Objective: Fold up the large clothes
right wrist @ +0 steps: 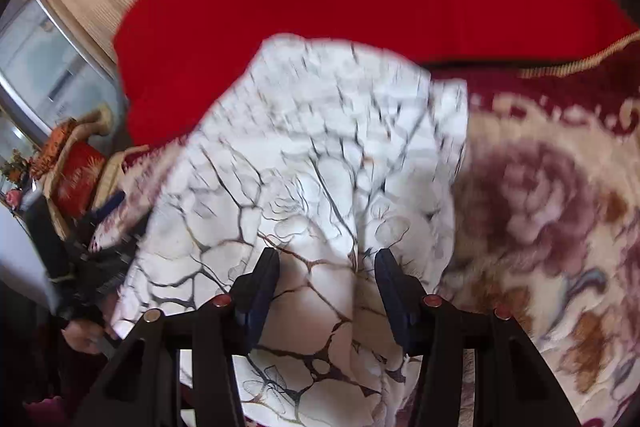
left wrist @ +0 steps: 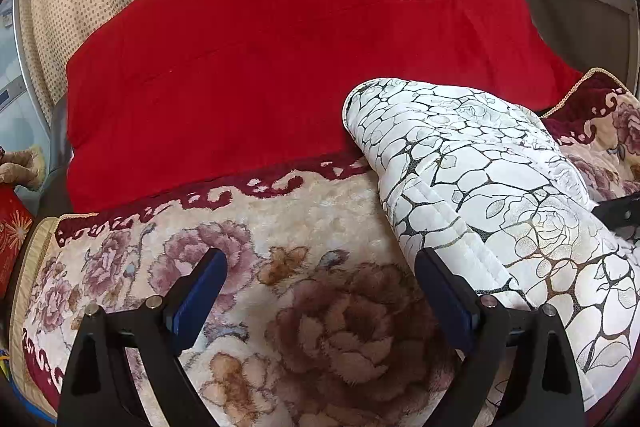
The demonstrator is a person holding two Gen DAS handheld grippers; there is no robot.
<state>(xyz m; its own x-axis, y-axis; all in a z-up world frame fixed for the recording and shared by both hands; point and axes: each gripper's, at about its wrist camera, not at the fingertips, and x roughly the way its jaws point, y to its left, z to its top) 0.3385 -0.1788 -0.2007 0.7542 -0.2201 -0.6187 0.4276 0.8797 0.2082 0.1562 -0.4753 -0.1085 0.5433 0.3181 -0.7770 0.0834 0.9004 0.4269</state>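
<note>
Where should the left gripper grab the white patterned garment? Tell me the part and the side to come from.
Take the stitched folded edge of the white patterned garment, nearest the left gripper. Come from the garment's left, low over the floral blanket: that edge is thick, slightly raised and exposed, and the open fingers already sit beside it.

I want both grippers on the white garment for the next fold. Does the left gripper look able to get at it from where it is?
Probably yes. The left gripper is open over the floral blanket, and the white garment lies right beside its right finger with nothing between.
</note>
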